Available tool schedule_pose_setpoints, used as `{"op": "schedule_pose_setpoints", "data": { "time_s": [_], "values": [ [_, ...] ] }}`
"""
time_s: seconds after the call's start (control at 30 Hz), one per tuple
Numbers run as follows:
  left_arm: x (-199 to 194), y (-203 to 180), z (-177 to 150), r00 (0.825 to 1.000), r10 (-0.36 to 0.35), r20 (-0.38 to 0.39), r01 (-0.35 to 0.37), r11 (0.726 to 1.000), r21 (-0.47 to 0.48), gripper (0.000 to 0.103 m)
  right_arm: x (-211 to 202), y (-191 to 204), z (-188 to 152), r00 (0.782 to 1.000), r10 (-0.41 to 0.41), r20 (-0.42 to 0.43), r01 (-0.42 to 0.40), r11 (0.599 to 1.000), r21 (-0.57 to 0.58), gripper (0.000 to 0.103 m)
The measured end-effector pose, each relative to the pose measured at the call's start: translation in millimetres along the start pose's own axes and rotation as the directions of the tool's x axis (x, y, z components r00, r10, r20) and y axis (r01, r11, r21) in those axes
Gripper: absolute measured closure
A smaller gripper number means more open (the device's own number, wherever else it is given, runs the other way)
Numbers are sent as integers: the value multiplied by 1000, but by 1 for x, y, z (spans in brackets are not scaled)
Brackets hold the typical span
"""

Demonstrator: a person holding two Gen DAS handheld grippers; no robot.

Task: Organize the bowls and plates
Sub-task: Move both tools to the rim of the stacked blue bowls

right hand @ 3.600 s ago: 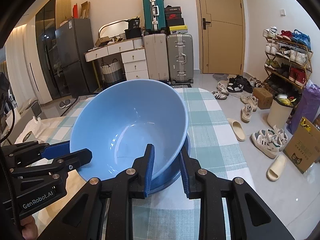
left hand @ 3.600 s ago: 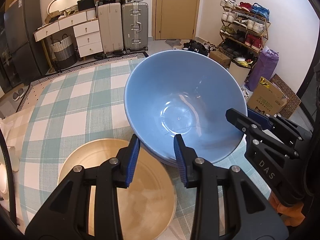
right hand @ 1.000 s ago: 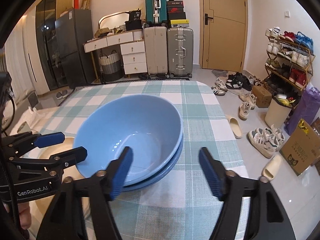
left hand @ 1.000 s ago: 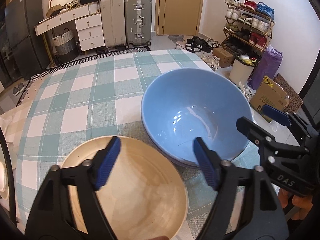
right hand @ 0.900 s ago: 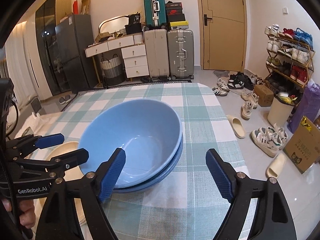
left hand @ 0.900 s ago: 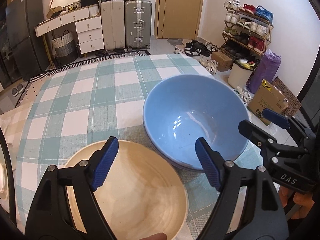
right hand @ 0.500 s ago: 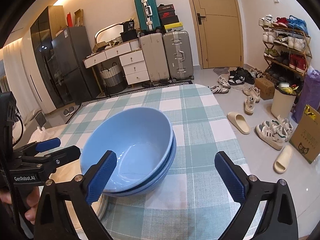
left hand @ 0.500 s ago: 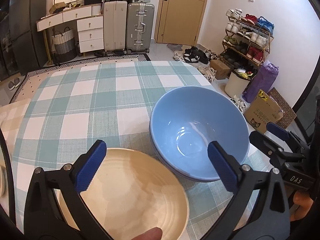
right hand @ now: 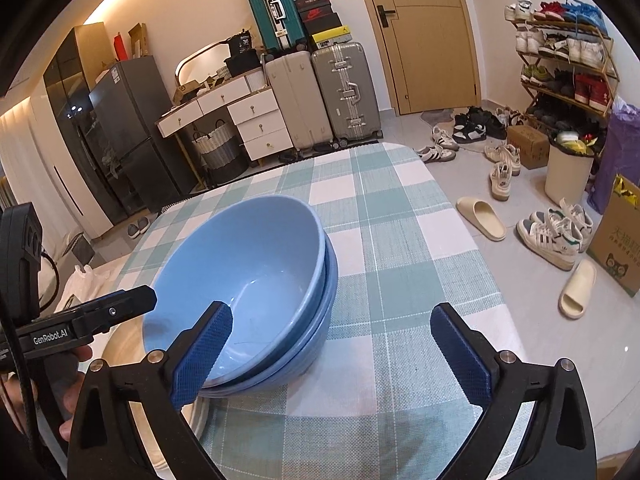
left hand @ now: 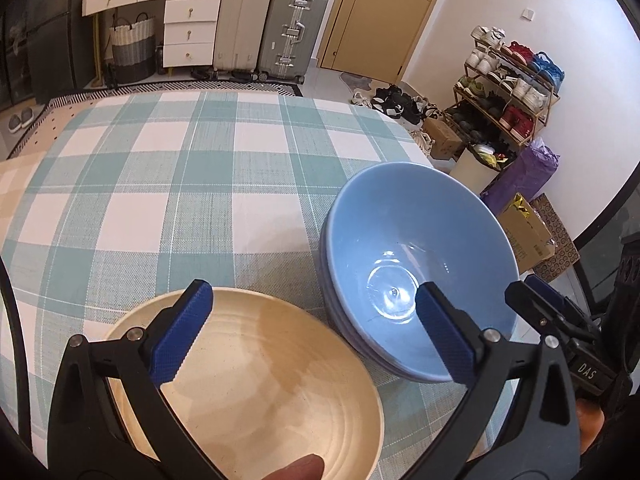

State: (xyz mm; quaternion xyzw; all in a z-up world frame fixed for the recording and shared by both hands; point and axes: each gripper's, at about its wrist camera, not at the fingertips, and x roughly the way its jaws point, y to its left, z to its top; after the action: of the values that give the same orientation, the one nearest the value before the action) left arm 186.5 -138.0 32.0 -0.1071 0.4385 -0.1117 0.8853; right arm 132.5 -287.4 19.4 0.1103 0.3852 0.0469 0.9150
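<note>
A stack of blue bowls [left hand: 416, 272] stands on the checked tablecloth near the table's right edge; it also shows in the right wrist view [right hand: 248, 284]. A cream plate [left hand: 256, 392] lies just left of the stack, close to me. My left gripper [left hand: 312, 336] is open and empty, held above the plate and the stack's near rim. My right gripper [right hand: 332, 352] is open and empty, above the cloth just right of the stack. Each gripper shows at the other view's edge.
The green and white checked tablecloth [left hand: 168, 184] stretches away behind the dishes. The table's right edge [right hand: 492, 264] drops to a floor with shoes and slippers. Suitcases and drawers stand against the far wall.
Both grippers let go of the top blue bowl, opened wide and drew back and up. The bowl now rests nested level in the stack.
</note>
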Motion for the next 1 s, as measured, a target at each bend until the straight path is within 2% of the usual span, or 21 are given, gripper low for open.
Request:
{"op": "schedule_pose_setpoints", "data": {
  "time_s": [0.33, 0.4, 0.47, 0.63, 0.77, 0.83, 0.9, 1.0],
  "values": [
    [21, 13, 3, 1000, -23, -15, 22, 999, -37, 3, 19, -12, -4, 998, 59, -30, -56, 996, 69, 2],
    [23, 13, 3, 1000, -20, -17, 19, 999, -42, 3, 23, -11, -5, 997, 70, -38, -67, 995, 73, 6],
    [25, 14, 3, 999, -26, -22, 25, 998, -49, 4, 27, -10, -6, 995, 88, -48, -84, 994, 74, 20],
    [33, 12, 2, 997, -54, -47, 53, 998, -37, 15, 32, -9, -7, 990, 132, -55, -127, 988, 87, 29],
    [36, 9, 0, 995, -74, -63, 73, 997, -22, 31, 33, -7, -9, 987, 149, -53, -143, 986, 90, 32],
    [39, 8, -1, 994, -73, -78, 71, 997, -18, 34, 32, -5, -9, 986, 157, -50, -153, 985, 81, 35],
    [41, 7, -1, 993, -79, -86, 78, 997, -15, 43, 30, -3, -9, 987, 154, -45, -151, 986, 70, 37],
    [42, 4, -3, 992, -86, -87, 86, 996, -7, 50, 29, 1, -10, 986, 162, -43, -159, 986, 58, 43]
  ]
}}
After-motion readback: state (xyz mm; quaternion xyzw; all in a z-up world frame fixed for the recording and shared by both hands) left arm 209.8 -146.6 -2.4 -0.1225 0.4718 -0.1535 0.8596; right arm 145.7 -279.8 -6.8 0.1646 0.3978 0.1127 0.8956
